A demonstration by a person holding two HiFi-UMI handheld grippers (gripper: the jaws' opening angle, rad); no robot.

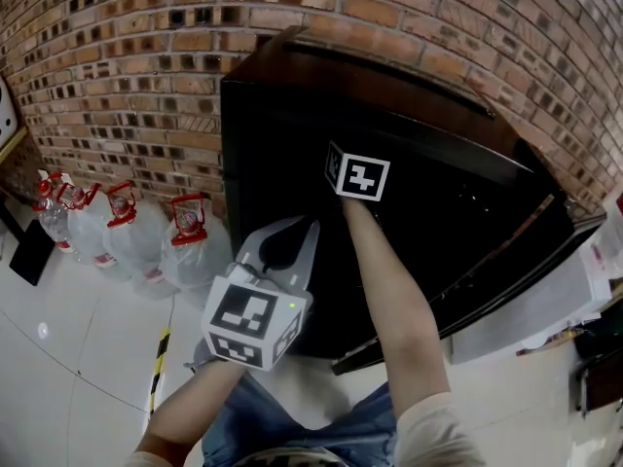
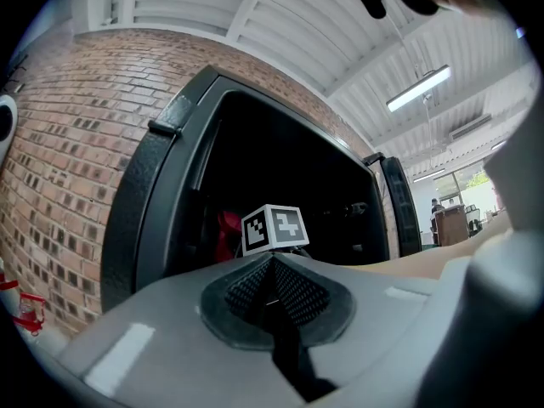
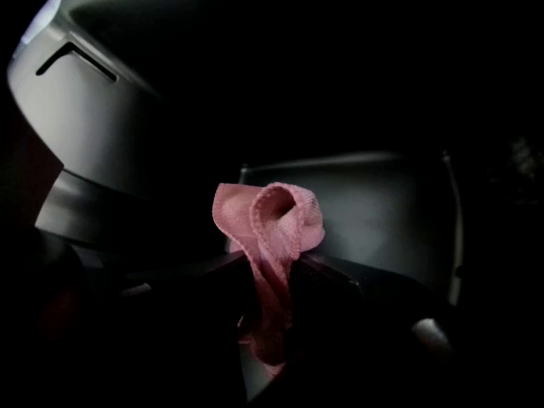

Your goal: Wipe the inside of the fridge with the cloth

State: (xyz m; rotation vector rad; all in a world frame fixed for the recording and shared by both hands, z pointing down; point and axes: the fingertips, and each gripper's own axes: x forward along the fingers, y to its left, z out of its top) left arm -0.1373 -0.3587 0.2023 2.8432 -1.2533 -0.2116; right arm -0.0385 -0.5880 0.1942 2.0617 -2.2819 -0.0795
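The black fridge (image 1: 292, 115) stands open against a brick wall. My right arm reaches into its dark inside, and only the marker cube (image 1: 356, 178) of that gripper shows in the head view. In the right gripper view my right gripper (image 3: 270, 266) is shut on a pink cloth (image 3: 272, 219), which bunches up above the jaws in front of a grey inner wall (image 3: 374, 219). My left gripper (image 1: 289, 232) hangs outside, low before the fridge front, shut and holding nothing. In the left gripper view the left gripper (image 2: 272, 269) points at the opening, with the right marker cube (image 2: 274, 228) beyond it.
The fridge door (image 1: 545, 261) swings open to the right. Several large water bottles (image 1: 185, 246) with red handles stand on the floor left of the fridge by the brick wall (image 1: 107, 76). A yellow-black tape strip (image 1: 158, 358) marks the tiled floor.
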